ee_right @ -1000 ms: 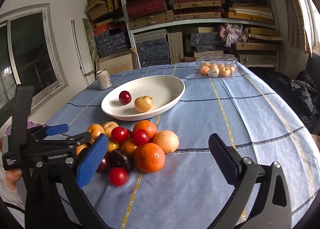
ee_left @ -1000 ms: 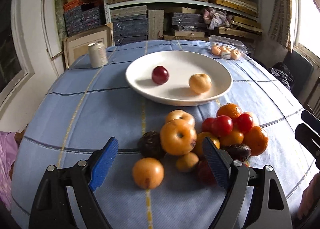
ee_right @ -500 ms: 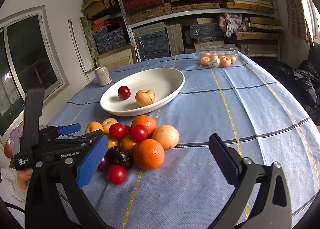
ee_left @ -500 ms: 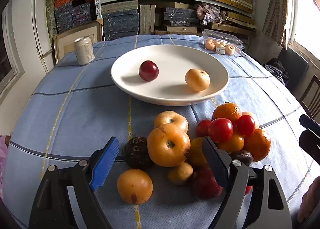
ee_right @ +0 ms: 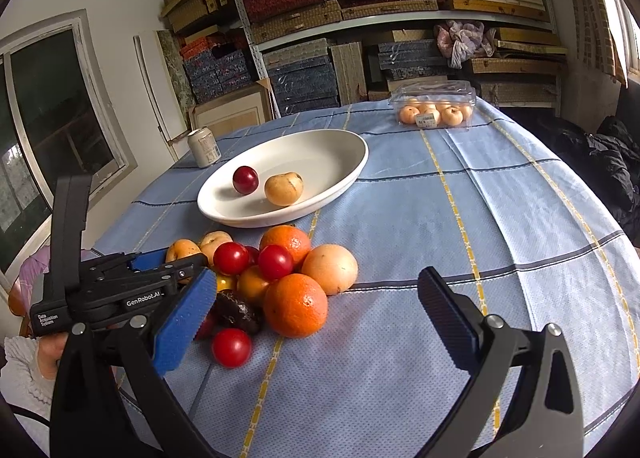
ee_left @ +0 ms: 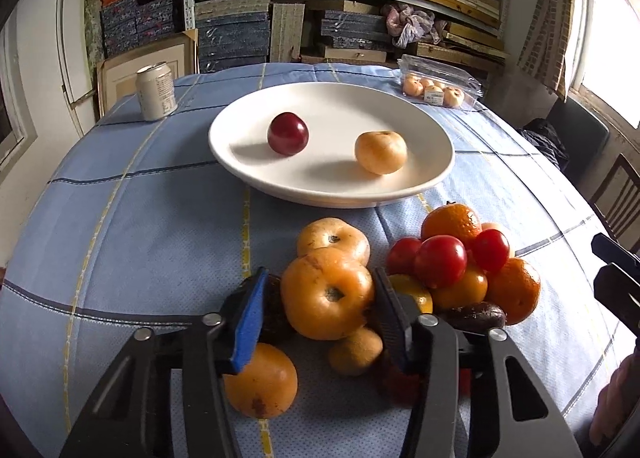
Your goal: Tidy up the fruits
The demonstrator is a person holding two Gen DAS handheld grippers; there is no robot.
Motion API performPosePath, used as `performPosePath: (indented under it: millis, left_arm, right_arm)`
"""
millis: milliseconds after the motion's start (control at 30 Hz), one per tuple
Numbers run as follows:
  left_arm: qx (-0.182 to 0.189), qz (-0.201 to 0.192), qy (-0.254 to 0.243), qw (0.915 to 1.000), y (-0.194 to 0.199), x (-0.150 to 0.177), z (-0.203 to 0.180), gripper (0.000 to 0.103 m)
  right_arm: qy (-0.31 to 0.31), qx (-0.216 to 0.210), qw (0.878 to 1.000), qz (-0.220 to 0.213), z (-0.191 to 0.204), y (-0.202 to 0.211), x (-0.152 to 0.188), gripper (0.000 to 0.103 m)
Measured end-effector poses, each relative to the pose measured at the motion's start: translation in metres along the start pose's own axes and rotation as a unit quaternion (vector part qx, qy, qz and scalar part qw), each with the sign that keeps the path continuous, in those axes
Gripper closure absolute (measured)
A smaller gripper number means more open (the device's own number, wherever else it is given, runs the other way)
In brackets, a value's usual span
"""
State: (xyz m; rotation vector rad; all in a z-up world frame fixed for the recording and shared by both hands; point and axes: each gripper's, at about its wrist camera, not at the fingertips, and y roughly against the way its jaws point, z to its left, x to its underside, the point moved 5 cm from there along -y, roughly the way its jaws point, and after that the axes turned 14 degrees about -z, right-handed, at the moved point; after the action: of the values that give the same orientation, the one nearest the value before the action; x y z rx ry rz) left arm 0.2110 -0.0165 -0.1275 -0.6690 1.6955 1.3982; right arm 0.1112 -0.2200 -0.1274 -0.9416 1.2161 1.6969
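Note:
A pile of fruit lies on the blue checked tablecloth: oranges, red tomatoes, dark fruits and yellow-orange apples. My left gripper has closed in on the large yellow-orange apple; the right finger touches it and the blue pad stands just left of it. The white plate beyond the pile holds a dark red plum and a pale yellow apple. My right gripper is open and empty, above the cloth right of the pile. The left gripper also shows in the right wrist view.
A drink can stands at the far left of the table. A clear plastic box of small fruit sits at the far right edge. Shelves of stacked boxes fill the wall behind. A chair stands to the right.
My left gripper moved forward over the pile and its jaws narrowed around the large yellow-orange apple. The right gripper stayed open and shifted only slightly.

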Motion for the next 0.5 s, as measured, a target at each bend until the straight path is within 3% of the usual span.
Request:
performPosePath:
  millis: [33, 233, 500]
  left_arm:
    - [0.003, -0.001, 0.000, 1.0000, 0.001, 0.000, 0.000, 0.058]
    - [-0.010, -0.005, 0.013, 0.9999, 0.012, 0.001, 0.009, 0.058]
    - [-0.040, -0.030, 0.022, 0.9985, 0.073, 0.015, 0.032, 0.058]
  right_arm:
    - [-0.001, 0.000, 1.000, 0.001, 0.000, -0.001, 0.000, 0.004]
    - [-0.001, 0.000, 1.000, 0.002, -0.001, -0.002, 0.000, 0.004]
    - [0.032, -0.019, 0.999, 0.011, 0.012, -0.005, 0.006, 0.005]
